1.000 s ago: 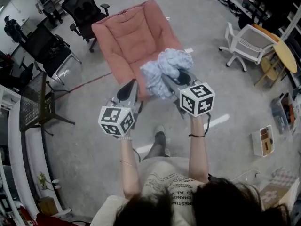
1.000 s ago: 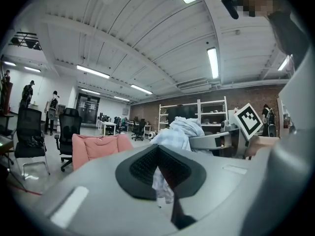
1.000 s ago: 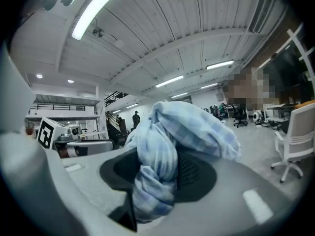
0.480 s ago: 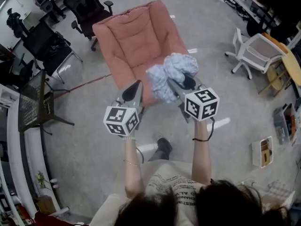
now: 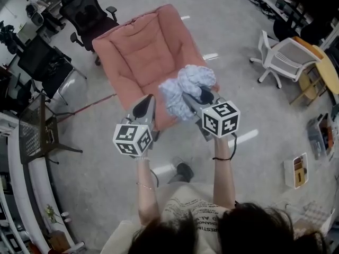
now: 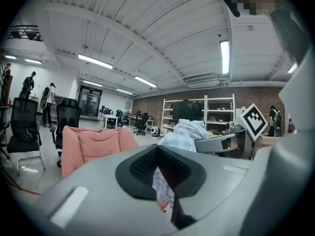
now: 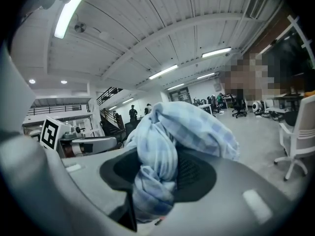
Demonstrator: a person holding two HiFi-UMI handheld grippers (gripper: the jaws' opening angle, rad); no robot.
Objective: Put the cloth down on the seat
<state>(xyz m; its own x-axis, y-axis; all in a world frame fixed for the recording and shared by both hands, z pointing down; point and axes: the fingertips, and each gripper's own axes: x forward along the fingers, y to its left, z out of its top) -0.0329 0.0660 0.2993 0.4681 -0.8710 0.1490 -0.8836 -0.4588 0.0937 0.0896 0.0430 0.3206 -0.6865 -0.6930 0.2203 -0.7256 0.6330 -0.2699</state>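
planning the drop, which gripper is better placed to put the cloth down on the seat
Right. The right gripper is clamped on the bunched cloth, which hangs over the front edge of the pink seat. The left gripper sits beside it, apart from the bundle.

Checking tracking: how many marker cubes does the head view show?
2: one cube on the left gripper, another cube on the right gripper, which holds the cloth. None seems hidden.

Cloth [image 5: 188, 86]: pale blue-white check. Armchair [image 5: 140, 49]: plain salmon pink. Left gripper [image 5: 144, 107] & right gripper [image 5: 193, 99]: grey, black pads, cubes w/ black-on-white squares. Floor [image 5: 95, 157]: grey. Office chair [image 5: 85, 15], 11 o'clock: black. Chair [image 5: 283, 54], 2 o'clock: white.
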